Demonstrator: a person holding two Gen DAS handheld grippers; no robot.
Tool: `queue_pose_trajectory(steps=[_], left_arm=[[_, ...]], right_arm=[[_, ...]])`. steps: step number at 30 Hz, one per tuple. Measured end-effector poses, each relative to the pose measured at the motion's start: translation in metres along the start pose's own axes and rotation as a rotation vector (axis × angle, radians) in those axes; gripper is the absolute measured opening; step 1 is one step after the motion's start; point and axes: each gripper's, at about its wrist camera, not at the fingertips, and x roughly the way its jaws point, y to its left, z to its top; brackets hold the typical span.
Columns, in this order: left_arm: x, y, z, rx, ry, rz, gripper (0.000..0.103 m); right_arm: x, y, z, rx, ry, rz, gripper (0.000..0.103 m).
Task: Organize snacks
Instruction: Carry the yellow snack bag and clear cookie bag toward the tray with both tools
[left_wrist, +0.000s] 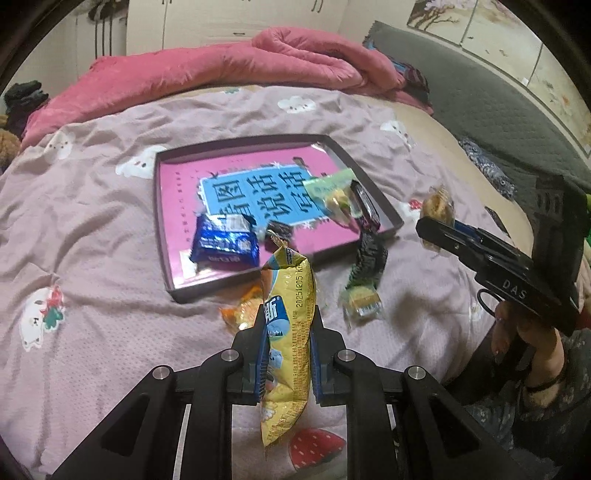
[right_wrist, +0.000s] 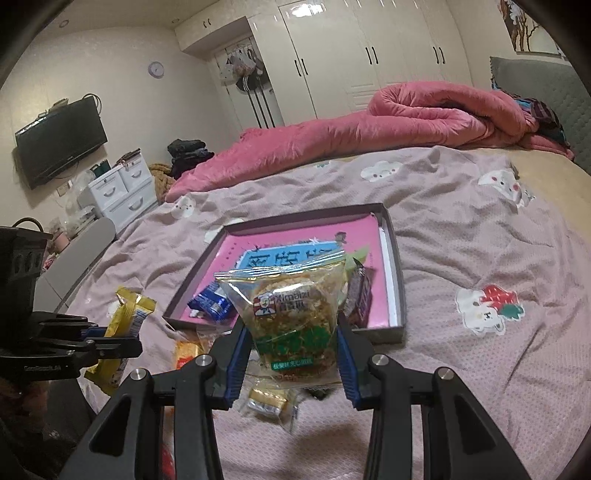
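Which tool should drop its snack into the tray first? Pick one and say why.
Right, probably. The right tool holds the clear rice cracker pack close to the tray's near rim, while the left tool holds its yellow packet further back over the bedspread.

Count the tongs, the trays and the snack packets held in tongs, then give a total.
Tongs: 2, left tongs and right tongs
Trays: 1, the tray
Held packets: 2, yellow packet and clear packet
Total: 5
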Motion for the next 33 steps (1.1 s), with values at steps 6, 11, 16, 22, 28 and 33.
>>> queue_pose_trajectory(steps=[6,11,16,22,28,33], left_arm=[[-0.004,0.003,0.004,-0.01,-0.016,0.005,0.019],[-0.005,0.006,0.008,-0.021,-0.027,0.006,0.019],[-0.005,0.008,0.011,-0.035,-0.036,0.005,0.019],[-0.005,0.009,0.015,-0.047,-0.048,0.001,0.019],[-0.005,0.011,0.022,-0.056,-0.061,0.001,0.019],[-0.002,0.014,0.026,-0.068,-0.06,0.002,0.019]], right_arm=[[0.0,0.006,0.006,-0.009,-0.013,0.01,0.043],[0.001,0.01,0.011,-0.004,-0.022,0.019,0.043],[0.002,0.015,0.015,-0.013,-0.03,0.026,0.043],[0.005,0.022,0.021,-0.021,-0.031,0.026,0.043],[0.01,0.028,0.027,-0.033,-0.029,0.005,0.043],[0.015,0.032,0.031,-0.039,-0.026,-0.007,0.043]])
